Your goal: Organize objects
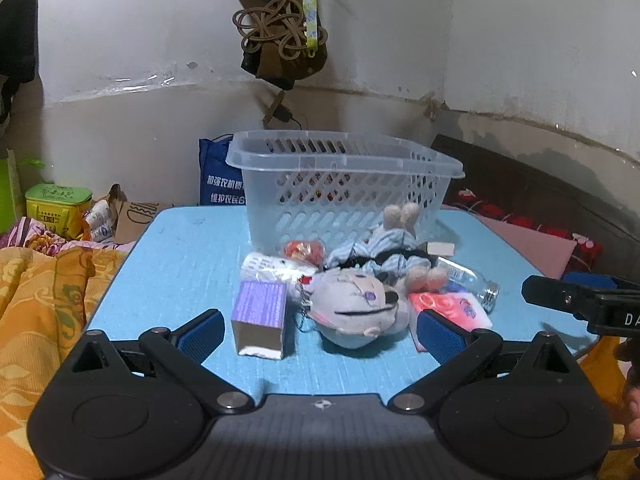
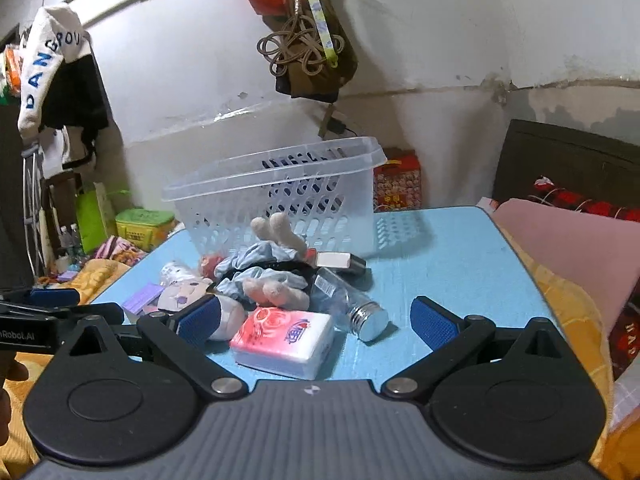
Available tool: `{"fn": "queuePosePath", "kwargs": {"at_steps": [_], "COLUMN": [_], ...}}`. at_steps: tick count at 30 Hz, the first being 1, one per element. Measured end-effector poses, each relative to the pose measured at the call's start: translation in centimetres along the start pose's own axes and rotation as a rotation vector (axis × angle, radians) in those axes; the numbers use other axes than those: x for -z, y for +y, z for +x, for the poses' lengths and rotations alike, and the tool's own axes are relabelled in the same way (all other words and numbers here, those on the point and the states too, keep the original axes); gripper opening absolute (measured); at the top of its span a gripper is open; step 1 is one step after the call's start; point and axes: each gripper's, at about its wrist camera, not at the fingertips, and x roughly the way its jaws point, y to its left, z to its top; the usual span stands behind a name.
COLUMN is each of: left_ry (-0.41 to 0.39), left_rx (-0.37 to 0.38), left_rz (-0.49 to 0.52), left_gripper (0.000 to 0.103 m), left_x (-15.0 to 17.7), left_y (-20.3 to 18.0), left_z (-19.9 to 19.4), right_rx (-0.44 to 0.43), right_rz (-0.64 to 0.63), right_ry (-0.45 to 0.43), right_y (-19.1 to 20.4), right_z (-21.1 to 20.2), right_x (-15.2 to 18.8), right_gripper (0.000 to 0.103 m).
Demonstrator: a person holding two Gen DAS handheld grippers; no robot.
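A clear plastic basket [image 1: 344,184] [image 2: 280,196] stands at the back of a blue table [image 1: 180,272] [image 2: 448,276]. In front of it lies a pile: a plush doll in striped clothes [image 1: 360,304] [image 2: 272,280], a purple box [image 1: 262,316] [image 2: 142,298], a pink tissue pack [image 1: 452,308] [image 2: 284,340], a clear bottle with a metal cap [image 1: 472,282] [image 2: 352,308] and a small silver box [image 2: 340,262]. My left gripper [image 1: 320,334] is open, its fingers flanking the purple box and the doll's head. My right gripper [image 2: 316,322] is open around the tissue pack and bottle.
Orange bedding [image 1: 44,300] lies left of the table, with a green tin [image 1: 58,206] and a blue bag [image 1: 218,176] behind. A pink pad [image 2: 568,248] and red fabric lie on the right. Bags and cords hang on the wall [image 1: 280,32].
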Motion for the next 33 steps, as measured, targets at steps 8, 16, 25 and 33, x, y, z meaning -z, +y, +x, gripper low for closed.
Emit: {"fn": "queuePosePath", "kwargs": {"at_steps": [8,16,25,33], "left_ry": [0.004,0.017,0.008,0.006], "left_rx": [-0.012,-0.012,-0.012,-0.012], "left_rz": [0.013,0.019,0.022,0.025], "left_gripper": [0.103,0.103,0.103,0.103], "left_x": [-0.3,0.0,-0.1,-0.1], "left_y": [0.1,0.1,0.4,0.5], "left_z": [0.9,1.4,1.4,1.4], "right_rx": [-0.026,-0.031,-0.028,-0.024], "right_rz": [0.000,-0.006,-0.015,-0.018], "right_ry": [0.057,0.063,0.066,0.069], "right_y": [0.3,0.5,0.6,0.7], "right_z": [2.1,2.0,2.1,2.3], "right_x": [-0.3,0.0,0.2,0.3], "right_gripper": [0.103,0.103,0.103,0.103]}}
